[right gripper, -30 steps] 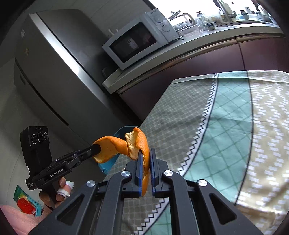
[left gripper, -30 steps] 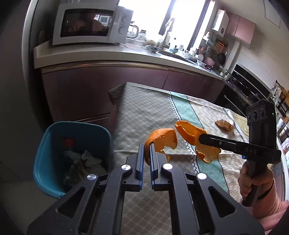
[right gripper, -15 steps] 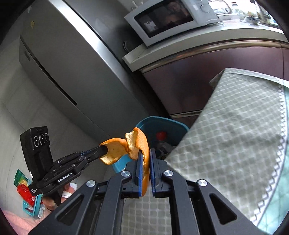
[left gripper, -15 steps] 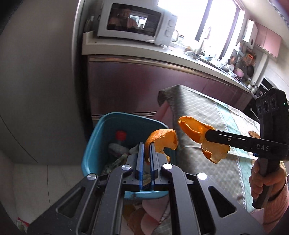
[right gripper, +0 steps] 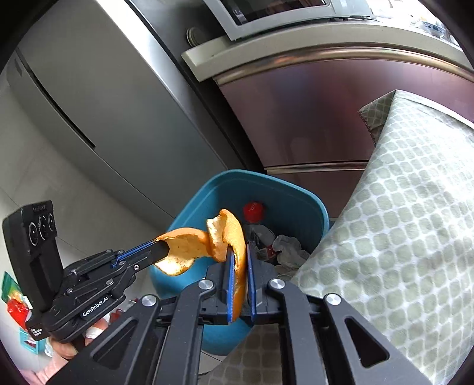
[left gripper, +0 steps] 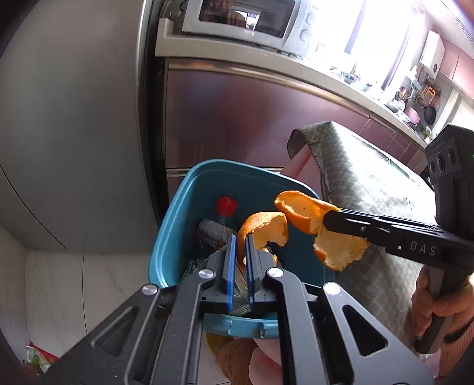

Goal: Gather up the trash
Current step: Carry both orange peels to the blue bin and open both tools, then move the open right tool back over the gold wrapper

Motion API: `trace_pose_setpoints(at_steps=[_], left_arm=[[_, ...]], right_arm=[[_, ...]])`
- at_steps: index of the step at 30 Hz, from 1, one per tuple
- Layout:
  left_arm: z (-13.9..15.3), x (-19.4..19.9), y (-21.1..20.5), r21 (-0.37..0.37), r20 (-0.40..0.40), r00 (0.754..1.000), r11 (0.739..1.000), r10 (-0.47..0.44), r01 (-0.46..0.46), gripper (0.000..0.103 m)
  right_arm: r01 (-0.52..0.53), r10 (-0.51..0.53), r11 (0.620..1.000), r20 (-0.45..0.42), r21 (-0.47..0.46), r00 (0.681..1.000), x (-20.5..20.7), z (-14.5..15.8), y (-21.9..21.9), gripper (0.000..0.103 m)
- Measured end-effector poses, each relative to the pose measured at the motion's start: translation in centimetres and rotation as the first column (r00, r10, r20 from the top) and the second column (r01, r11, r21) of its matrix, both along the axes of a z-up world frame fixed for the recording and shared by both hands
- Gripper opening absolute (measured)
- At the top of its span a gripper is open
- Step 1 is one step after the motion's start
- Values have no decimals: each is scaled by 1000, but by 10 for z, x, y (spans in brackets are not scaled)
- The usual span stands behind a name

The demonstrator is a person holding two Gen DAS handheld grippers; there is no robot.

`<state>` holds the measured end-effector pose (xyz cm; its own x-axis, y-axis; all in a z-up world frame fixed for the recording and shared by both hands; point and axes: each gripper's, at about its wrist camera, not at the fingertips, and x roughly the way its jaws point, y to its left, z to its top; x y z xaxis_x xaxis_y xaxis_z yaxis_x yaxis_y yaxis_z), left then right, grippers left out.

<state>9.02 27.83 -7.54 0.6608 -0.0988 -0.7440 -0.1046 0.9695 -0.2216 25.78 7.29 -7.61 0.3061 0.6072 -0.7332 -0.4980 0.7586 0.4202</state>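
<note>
My left gripper [left gripper: 240, 241] is shut on a curled orange peel [left gripper: 263, 229] and holds it over the blue trash bin [left gripper: 174, 219]. My right gripper [right gripper: 237, 257] is shut on a second orange peel [right gripper: 229, 234], held over the same bin [right gripper: 207, 192]. In the left wrist view the right gripper [left gripper: 327, 220] holds its peel [left gripper: 311, 211] just right of mine. In the right wrist view the left gripper [right gripper: 161, 250] holds its peel [right gripper: 182, 250] at the bin's left rim. The bin holds a red-capped bottle [left gripper: 226, 207] and crumpled wrappers [right gripper: 288, 248].
The table with a green patterned cloth [right gripper: 400, 222] stands right of the bin. A steel fridge [left gripper: 74, 118] is behind on the left. Maroon cabinets [left gripper: 251, 118] carry a counter with a microwave [left gripper: 246, 17]. Coloured packets [right gripper: 14, 308] lie on the floor.
Both grippers have carried their peels from above the table leftward to above the bin, and now sit lower and closer over its opening. Both stay shut.
</note>
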Motion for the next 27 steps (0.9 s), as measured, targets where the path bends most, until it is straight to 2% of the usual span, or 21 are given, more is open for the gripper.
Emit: trace_pose_setpoints(at_steps=[4, 13, 21, 27], left_arm=[[-7, 7, -8, 15, -6, 1000, 1000, 3, -3, 11], [0, 7, -26, 1, 18, 1000, 1000, -10, 10, 16], [28, -6, -60, -16, 102, 990, 995, -98, 100, 30], [43, -10, -108, -29, 144, 968, 977, -204, 210, 38]], right_arm=[[6, -6, 1000, 4, -5, 1000, 2, -2, 1, 14], [16, -16, 999, 3, 31, 1000, -3, 1, -20, 15], [15, -20, 997, 66, 70, 998, -28, 20, -63, 24], [67, -74, 996, 112, 62, 991, -51, 29, -112, 25]])
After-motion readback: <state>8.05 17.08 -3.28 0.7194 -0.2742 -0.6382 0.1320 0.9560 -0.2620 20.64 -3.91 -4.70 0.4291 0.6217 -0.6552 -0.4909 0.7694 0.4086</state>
